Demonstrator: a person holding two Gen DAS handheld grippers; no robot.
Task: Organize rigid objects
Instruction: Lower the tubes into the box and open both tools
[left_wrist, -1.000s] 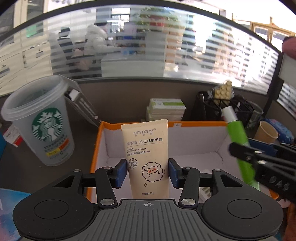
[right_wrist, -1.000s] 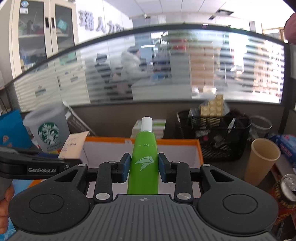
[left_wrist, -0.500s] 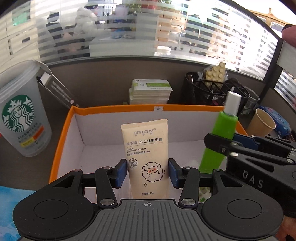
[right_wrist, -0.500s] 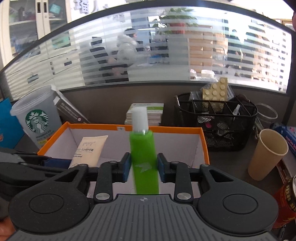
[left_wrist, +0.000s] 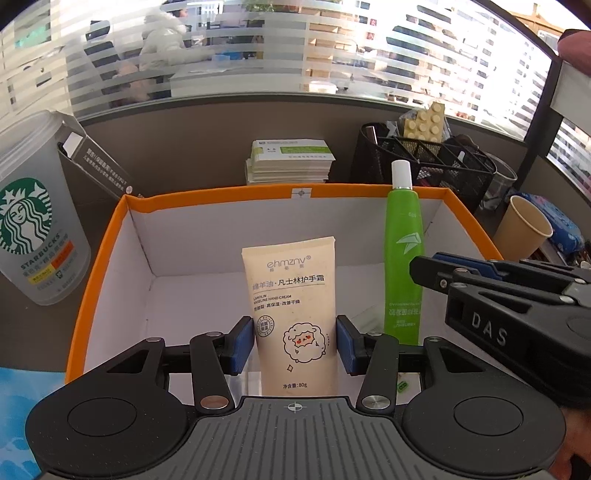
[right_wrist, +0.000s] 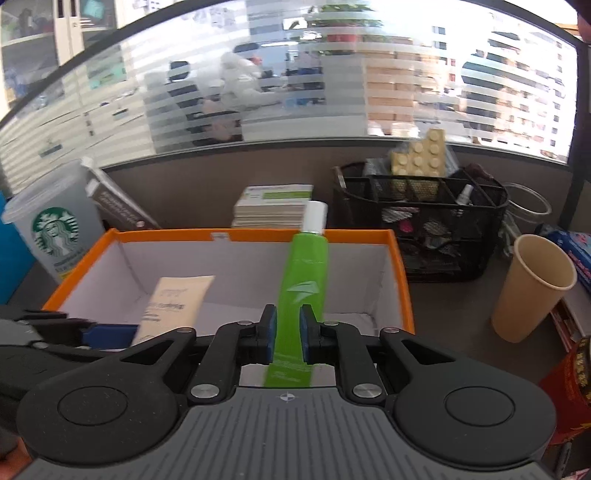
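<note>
I have two tubes in hand, both over the open orange-rimmed box (left_wrist: 99, 280) with its white inside. The first is a cream-coloured hand cream tube (left_wrist: 291, 314), flat crimp end up, printed with "ehmznv", Chinese lettering and a little cartoon sheep. My left gripper (left_wrist: 294, 345) clamps it at a middling width, blue pads pressing on both sides, so it stands upright above the box floor. The second is a bright green tube (right_wrist: 301, 295) with a white cap at the top and a pale leaf-like mark on its side; it leans slightly to the right in the right wrist view. My right gripper (right_wrist: 287, 334) has it between narrow jaws that are closing, the pads squeezing the tube's lower body. In the left wrist view the green tube sits just right of the cream one, inside the box near its right wall.

Around the box I count one frosted Starbucks cup (left_wrist: 35, 221) at the left, one dark carton (left_wrist: 98, 162) leaning behind it, one stack of green-and-white booklets (left_wrist: 290, 160) behind the far rim, one black mesh organizer (right_wrist: 421, 225) holding a cream building-block piece (right_wrist: 419, 155), and one paper cup (right_wrist: 532, 288) at the right.
</note>
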